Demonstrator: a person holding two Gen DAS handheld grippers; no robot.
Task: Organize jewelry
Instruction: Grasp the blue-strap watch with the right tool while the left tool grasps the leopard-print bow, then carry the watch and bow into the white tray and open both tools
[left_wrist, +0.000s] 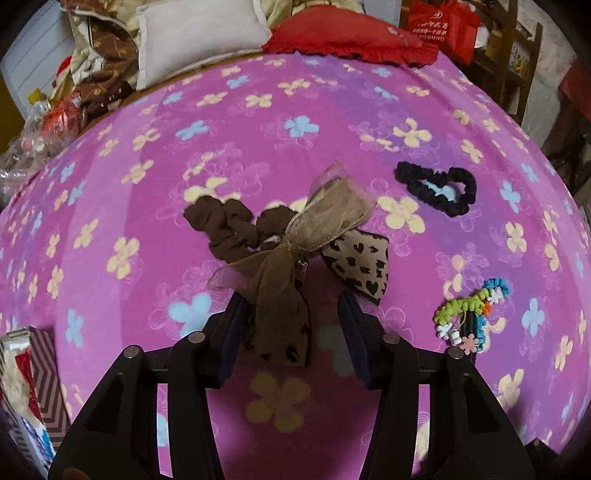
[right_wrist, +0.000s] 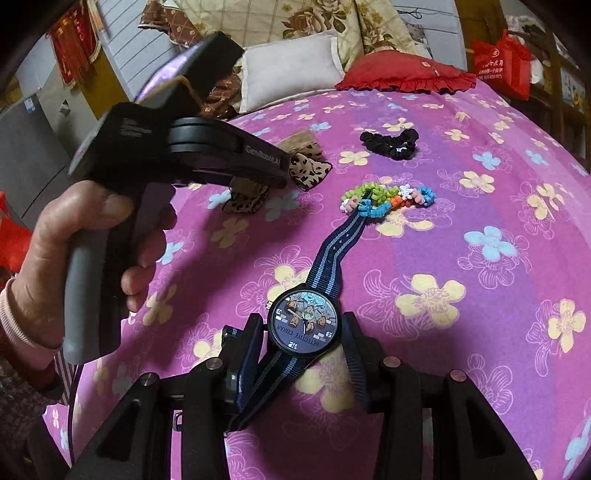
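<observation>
Pink floral bed (left_wrist: 332, 110), jewelry scattered.
Left tool (left_wrist: 291, 314) spread around bow scrunchie (left_wrist: 295, 236); right tool (right_wrist: 304, 339) spread around watch (right_wrist: 303, 325).

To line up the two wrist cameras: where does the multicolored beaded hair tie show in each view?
Left wrist: multicolored beaded hair tie at lower right, right of the left gripper and the leopard-print bow scrunchie.
Right wrist: it lies at upper center, at the far end of the watch strap.
Shared landmark: the black scrunchie, beyond the hair tie in both.
</observation>
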